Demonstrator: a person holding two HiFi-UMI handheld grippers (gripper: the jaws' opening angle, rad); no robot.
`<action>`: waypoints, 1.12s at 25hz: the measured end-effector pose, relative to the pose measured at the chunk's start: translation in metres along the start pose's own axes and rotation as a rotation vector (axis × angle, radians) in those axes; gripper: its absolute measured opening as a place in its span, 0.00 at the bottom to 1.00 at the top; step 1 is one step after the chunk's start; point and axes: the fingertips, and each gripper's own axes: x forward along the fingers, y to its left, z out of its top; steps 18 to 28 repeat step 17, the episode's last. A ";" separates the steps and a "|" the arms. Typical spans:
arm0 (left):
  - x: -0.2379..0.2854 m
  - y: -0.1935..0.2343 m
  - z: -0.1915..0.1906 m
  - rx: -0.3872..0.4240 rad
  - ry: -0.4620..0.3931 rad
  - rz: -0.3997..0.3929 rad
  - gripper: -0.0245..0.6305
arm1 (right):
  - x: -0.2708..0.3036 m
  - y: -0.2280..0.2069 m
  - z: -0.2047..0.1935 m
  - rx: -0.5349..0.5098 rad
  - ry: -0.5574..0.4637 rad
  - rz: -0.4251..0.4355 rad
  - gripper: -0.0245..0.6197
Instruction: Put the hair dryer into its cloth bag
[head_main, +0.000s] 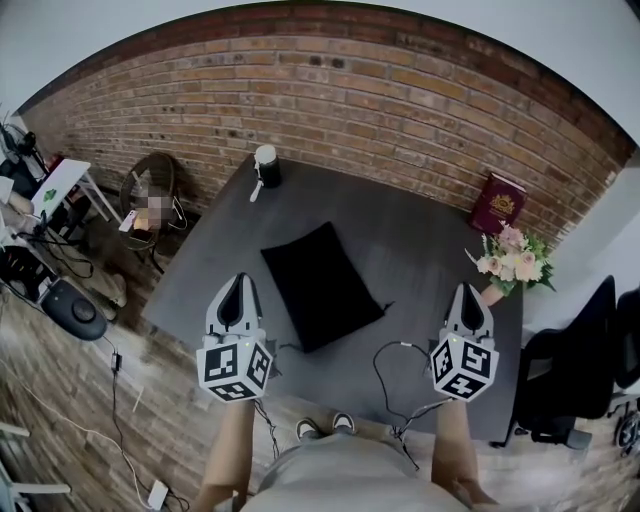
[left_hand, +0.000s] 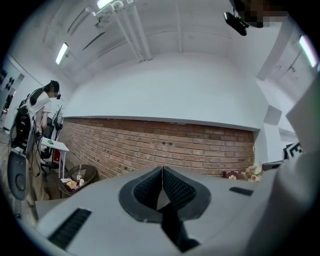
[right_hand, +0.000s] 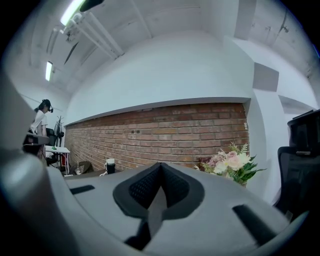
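Bag (head_main: 322, 285): lay flat, frame centre.
Left gripper (head_main: 240, 282), right gripper (head_main: 469, 292): both clenched, empty.
Tip: jaws probably needed opening before reaching.

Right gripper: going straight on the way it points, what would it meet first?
Probably the brick wall. The right gripper points level over the table, passing left of the flowers; depth is unclear.

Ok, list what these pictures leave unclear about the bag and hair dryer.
- Head view: black bag is too dark to show its opening or contents.
- Head view: black-and-white object at the table's far edge is too small to identify.
- Gripper views: left gripper and right gripper block the bag.
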 end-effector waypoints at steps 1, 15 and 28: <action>0.000 0.001 -0.001 -0.002 0.004 0.002 0.05 | 0.000 0.001 -0.001 -0.002 0.004 0.002 0.04; -0.005 -0.003 -0.007 -0.007 0.020 0.004 0.05 | -0.006 0.005 -0.009 0.023 0.029 0.028 0.04; -0.006 -0.003 -0.008 -0.004 0.024 0.004 0.05 | -0.007 0.005 -0.011 0.026 0.033 0.031 0.04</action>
